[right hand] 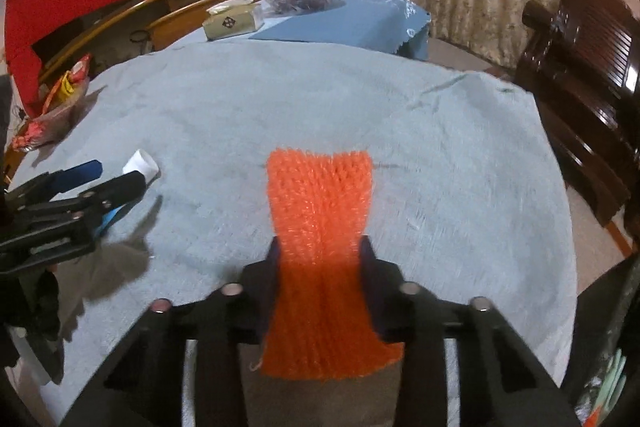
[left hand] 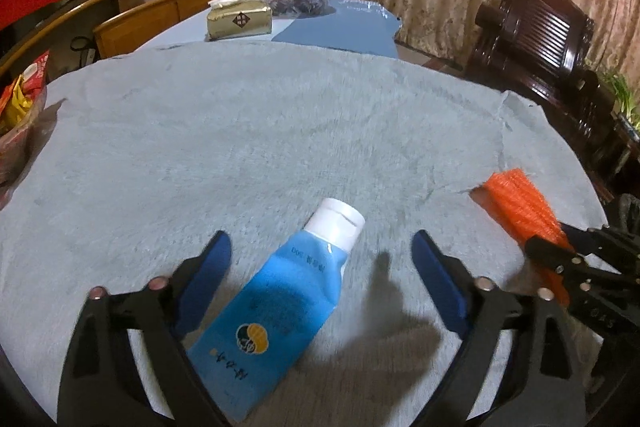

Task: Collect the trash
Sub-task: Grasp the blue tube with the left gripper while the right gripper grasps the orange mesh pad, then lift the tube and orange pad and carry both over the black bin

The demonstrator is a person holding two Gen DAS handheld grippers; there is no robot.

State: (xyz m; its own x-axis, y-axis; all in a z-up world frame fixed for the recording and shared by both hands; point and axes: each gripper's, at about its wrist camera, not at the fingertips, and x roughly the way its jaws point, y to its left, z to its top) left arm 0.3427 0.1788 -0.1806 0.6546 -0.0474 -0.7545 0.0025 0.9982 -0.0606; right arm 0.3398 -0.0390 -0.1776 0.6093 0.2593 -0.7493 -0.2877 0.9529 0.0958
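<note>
Right wrist view: my right gripper (right hand: pixel 320 251) pinches the orange foam net (right hand: pixel 320 211) at its waist, low over the table (right hand: pixel 440 147). My left gripper (left hand: pixel 322 259) straddles the blue tube (left hand: pixel 280 311), fingers (left hand: pixel 208 275) wide, not touching. Next I'd close on it, then lift both.

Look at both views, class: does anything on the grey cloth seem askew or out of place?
Yes. A blue tube lies flat and slanted on the grey cloth between the open left gripper. The orange netting is pinched narrow in the right gripper. The cloth's right edge looks rumpled.
</note>
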